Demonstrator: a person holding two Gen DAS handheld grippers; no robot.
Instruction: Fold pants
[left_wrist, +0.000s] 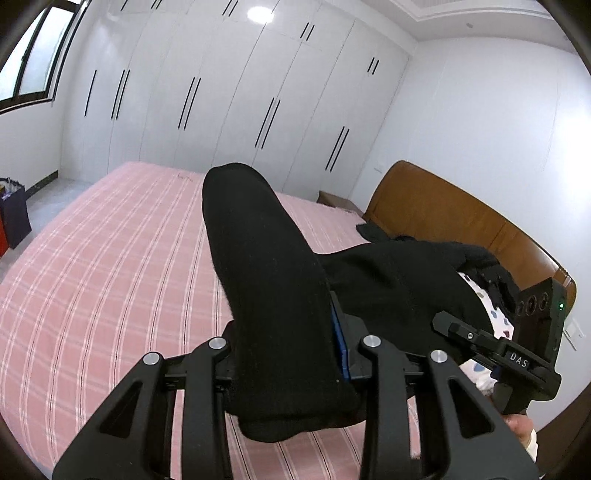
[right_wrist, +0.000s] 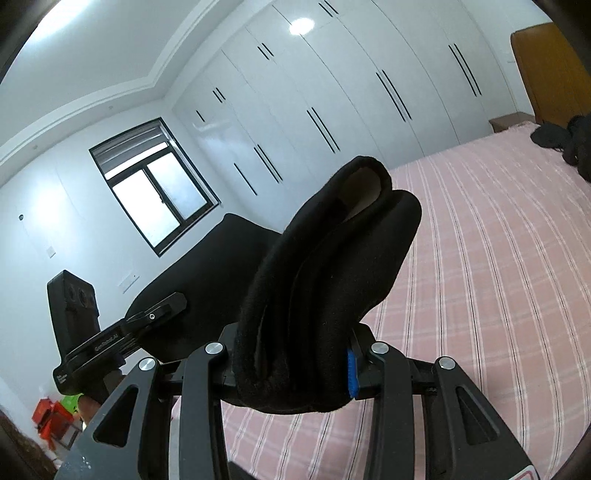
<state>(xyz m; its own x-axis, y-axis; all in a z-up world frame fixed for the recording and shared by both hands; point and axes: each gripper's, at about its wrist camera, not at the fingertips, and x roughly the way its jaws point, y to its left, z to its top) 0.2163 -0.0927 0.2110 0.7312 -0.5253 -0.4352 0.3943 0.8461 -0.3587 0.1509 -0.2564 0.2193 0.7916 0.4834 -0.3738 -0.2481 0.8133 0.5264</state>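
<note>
**Lighting and picture quality: bright, even room light; heavy fisheye warp**

Light sources: a round ceiling lamp (left_wrist: 260, 14), blown out to white glare, and daylight from a window (right_wrist: 155, 184). White wardrobe doors (left_wrist: 229, 92) carry a soft sheen. Shadows: faint and diffuse on the pink striped bed (left_wrist: 110, 258). The black pants (left_wrist: 266, 295) read as a near-featureless dark mass, with little fold detail. Straight lines bow strongly toward the edges; dark vignette fills the corners. Focus is sharp, with no evident motion blur.

Black pants (left_wrist: 258, 280) hang bunched, lifted above the bed.
</note>
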